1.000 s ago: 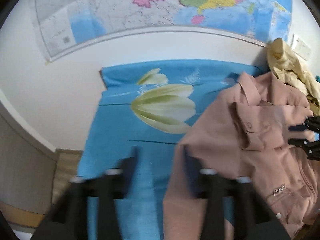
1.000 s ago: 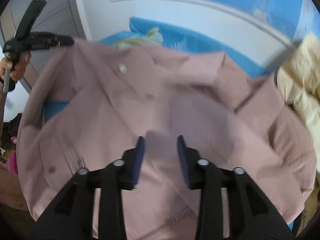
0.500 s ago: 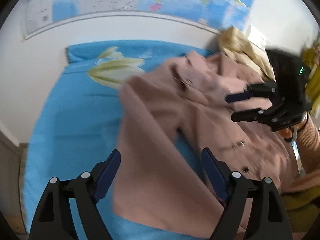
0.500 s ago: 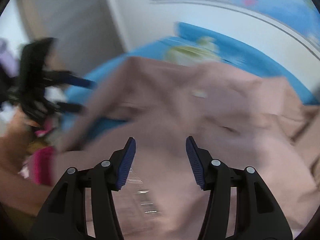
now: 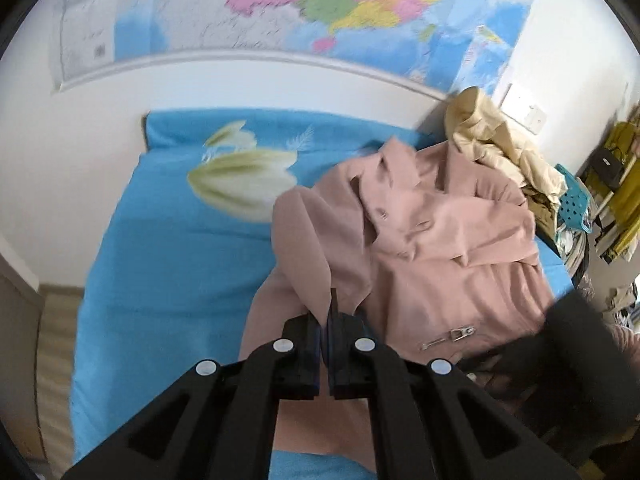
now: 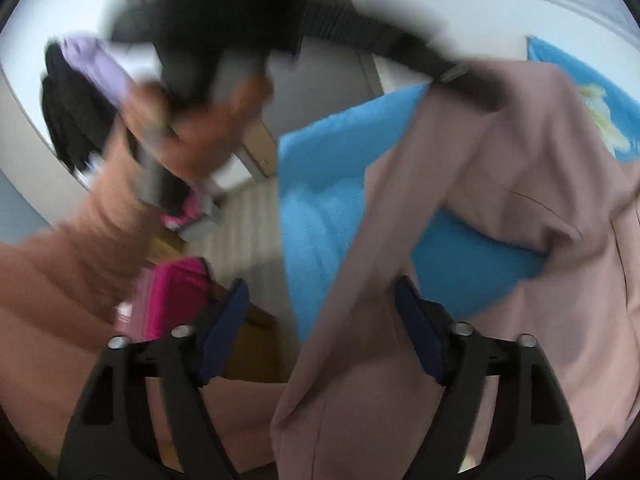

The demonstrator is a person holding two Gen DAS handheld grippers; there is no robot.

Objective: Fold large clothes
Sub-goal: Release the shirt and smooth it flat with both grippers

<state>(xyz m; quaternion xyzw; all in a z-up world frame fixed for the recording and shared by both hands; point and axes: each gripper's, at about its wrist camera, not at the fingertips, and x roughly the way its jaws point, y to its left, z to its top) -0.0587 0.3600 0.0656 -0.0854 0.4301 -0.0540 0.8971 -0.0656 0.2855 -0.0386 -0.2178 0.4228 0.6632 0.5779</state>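
The left gripper (image 5: 326, 312) points steeply down over the bed (image 5: 168, 280), its jaws clenched on a fold of the pink jacket (image 5: 440, 240), which rises in a ridge straight ahead of the fingertips. Those jaws have just snapped together, with the cloth caught between them. The rest of the jacket lies spread ahead and to the right of this gripper, collar toward the far wall, a metal zip pull (image 5: 452, 336) just right of the fingers. To the gripper's left the blue sheet with its pale flower print (image 5: 244, 176) lies bare up to the bed's left edge and the strip of wooden floor (image 5: 56, 340) beyond. A cream garment (image 5: 496, 140) is heaped at the far right corner under the wall map (image 5: 320, 8).

The right gripper (image 6: 322, 316) also tilts down, near the bed's foot corner. Its jaws have just been closing but stand apart, and a hanging sleeve or edge of the jacket runs between them, close by the right pad; blur hides whether the pads touch it. Up and to its left, the person's left hand (image 6: 188, 128) grips the other tool's handle, badly smeared by motion. A pink box (image 6: 168, 300) sits low to the left, past the bed's edge. From the left camera the right gripper is only a dark blur, low on the right.
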